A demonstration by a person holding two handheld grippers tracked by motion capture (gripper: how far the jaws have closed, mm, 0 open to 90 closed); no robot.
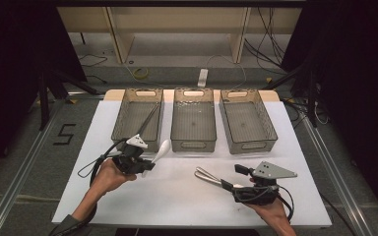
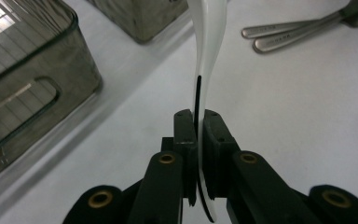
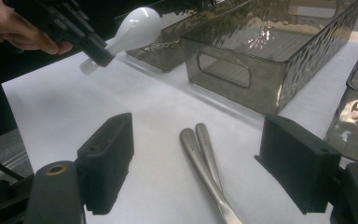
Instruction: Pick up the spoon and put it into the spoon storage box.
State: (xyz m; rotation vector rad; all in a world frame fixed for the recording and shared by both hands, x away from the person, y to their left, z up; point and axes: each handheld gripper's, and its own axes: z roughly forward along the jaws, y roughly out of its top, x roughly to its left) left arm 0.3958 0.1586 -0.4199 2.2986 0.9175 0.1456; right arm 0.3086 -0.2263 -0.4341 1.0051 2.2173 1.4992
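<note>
Right gripper (image 1: pixel 240 170) jaws wide apart around two metal utensil handles (image 3: pixel 205 161) on the white table (image 1: pixel 177 196), left gripper (image 1: pixel 150 164) clamping white spoon (image 1: pixel 161 149) near three smoky plastic bins, left bin (image 1: pixel 138 118) holding a dark stick, middle bin (image 1: pixel 193 120), right bin (image 1: pixel 247 120)

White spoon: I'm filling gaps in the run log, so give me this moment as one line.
left gripper: shut on white spoon, lifted | right gripper: open over two metal handles on white table | three bins behind
</note>
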